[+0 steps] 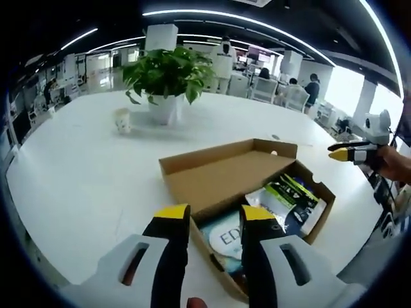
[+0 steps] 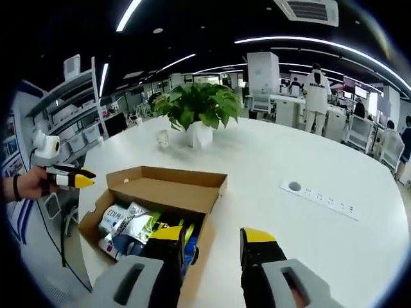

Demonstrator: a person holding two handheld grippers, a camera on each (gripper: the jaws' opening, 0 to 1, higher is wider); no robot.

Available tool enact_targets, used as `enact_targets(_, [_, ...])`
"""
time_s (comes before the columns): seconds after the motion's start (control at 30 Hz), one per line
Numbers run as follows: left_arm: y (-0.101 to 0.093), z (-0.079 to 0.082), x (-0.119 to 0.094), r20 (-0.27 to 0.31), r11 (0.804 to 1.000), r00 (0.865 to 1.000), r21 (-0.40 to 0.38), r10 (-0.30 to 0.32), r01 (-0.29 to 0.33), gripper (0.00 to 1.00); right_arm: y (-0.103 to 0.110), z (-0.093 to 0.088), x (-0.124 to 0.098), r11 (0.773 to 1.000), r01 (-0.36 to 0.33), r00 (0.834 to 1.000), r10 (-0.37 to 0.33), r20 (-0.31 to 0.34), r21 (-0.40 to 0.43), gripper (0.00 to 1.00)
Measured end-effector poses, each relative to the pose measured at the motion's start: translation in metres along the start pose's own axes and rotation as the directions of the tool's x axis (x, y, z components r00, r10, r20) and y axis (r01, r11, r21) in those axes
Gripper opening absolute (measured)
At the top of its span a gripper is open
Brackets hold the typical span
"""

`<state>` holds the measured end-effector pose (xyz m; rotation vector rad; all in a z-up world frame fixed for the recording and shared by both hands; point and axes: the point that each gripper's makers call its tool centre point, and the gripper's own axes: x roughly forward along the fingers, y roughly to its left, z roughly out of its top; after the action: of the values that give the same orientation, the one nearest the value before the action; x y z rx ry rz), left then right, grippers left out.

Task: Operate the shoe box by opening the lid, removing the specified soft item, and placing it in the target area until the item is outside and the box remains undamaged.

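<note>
With its lid already folded back, the brown cardboard shoe box (image 1: 257, 186) is seen low in the centre of the left gripper view, on the round white table (image 1: 83, 167). Crinkly soft packets (image 1: 282, 196) are packed inside. The left gripper (image 1: 215, 215) is held with jaws apart above the near wall. The right gripper (image 2: 212, 240) is likewise spread over the box edge. One packet should be pinched gently, clear of the cardboard walls.

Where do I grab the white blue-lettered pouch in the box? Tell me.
Pinch the white pouch by its slack top face, from straight above, probably: it lies flat among other packets, the shoe box walls block the sides, the lid is folded back.
</note>
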<state>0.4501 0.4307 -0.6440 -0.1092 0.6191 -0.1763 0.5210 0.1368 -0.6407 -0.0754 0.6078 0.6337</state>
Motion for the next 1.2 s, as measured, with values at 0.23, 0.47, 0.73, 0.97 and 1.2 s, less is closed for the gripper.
enact_targets(0.23, [-0.016, -0.016, 0.002, -0.029, 0.999, 0.999, 0.0, -0.038, 0.038, 0.32, 0.007, -0.022, -0.018, 1.0, 0.001, 1.0, -0.001, 0.003, 0.029, 0.31])
enact_targets(0.47, [-0.035, -0.027, 0.003, -0.054, 0.997, 0.996, 0.001, -0.072, 0.072, 0.32, 0.004, -0.038, -0.026, 0.999, 0.013, 1.0, -0.012, -0.008, 0.053, 0.3])
enact_targets(0.73, [-0.053, -0.036, 0.013, -0.075, 0.993, 0.99, -0.01, -0.121, 0.12, 0.32, 0.0, -0.042, -0.026, 0.997, 0.001, 1.0, -0.001, -0.005, 0.074, 0.29])
enact_targets(0.97, [-0.068, -0.052, 0.026, -0.118, 0.988, 0.981, -0.035, -0.152, 0.149, 0.31, 0.006, -0.045, -0.03, 0.997, -0.004, 1.0, 0.004, 0.0, 0.079, 0.29])
enact_targets(1.2, [-0.08, -0.064, 0.039, -0.156, 0.984, 0.972, -0.039, -0.178, 0.174, 0.31, 0.011, -0.053, -0.037, 0.996, -0.012, 1.0, 0.012, -0.002, 0.085, 0.3])
